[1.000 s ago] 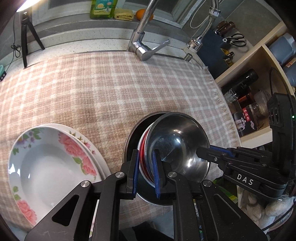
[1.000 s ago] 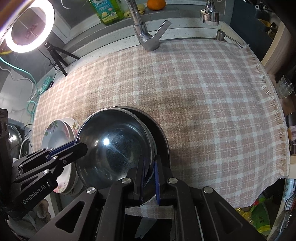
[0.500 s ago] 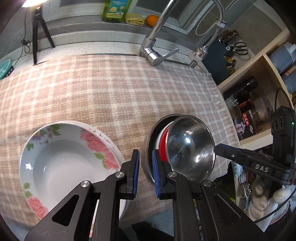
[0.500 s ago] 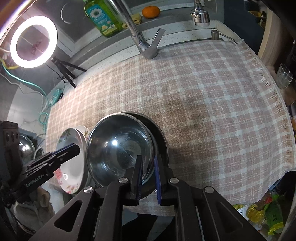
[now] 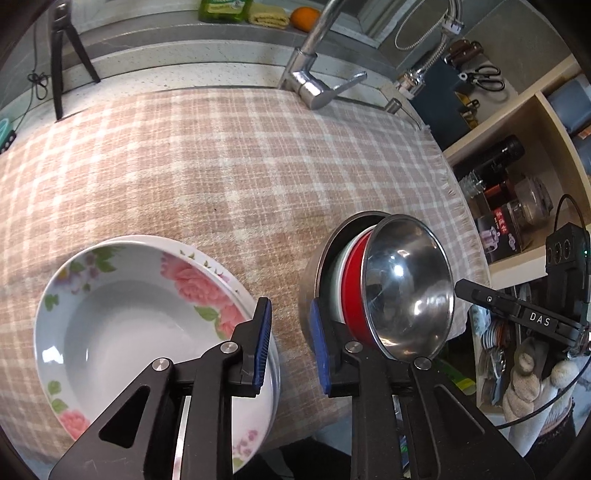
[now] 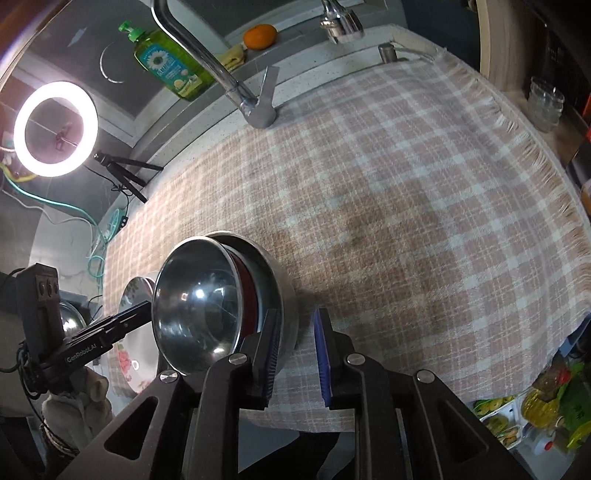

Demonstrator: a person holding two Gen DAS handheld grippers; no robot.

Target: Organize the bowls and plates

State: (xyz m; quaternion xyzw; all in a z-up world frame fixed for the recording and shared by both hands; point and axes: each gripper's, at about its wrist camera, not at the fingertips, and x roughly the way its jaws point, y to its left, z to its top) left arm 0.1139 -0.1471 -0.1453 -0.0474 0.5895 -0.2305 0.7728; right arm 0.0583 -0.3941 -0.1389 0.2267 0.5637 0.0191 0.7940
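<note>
A shiny steel bowl (image 5: 406, 288) sits nested in a red bowl (image 5: 354, 277), inside a larger steel bowl (image 5: 317, 273), near the front right of the checked cloth. A stack of floral plates (image 5: 147, 321) lies to their left. My left gripper (image 5: 290, 314) hovers between plates and bowls; its jaws are opening with only cloth between them. In the right wrist view, my right gripper (image 6: 297, 321) hangs at the right side of the larger steel bowl (image 6: 288, 295). Its jaws are opening too, and the pads no longer pinch the rim.
The checked cloth (image 5: 221, 166) covers the counter up to a faucet (image 5: 314, 85) at the back. A shelf with bottles (image 5: 498, 184) stands to the right. A ring light (image 6: 55, 129), a soap bottle (image 6: 170, 66) and an orange (image 6: 260, 36) line the back.
Both grippers have let go of the bowl stack's rim and drawn apart, the left toward the floral plates, the right off to the bowls' right. Both pairs of jaws have widened.
</note>
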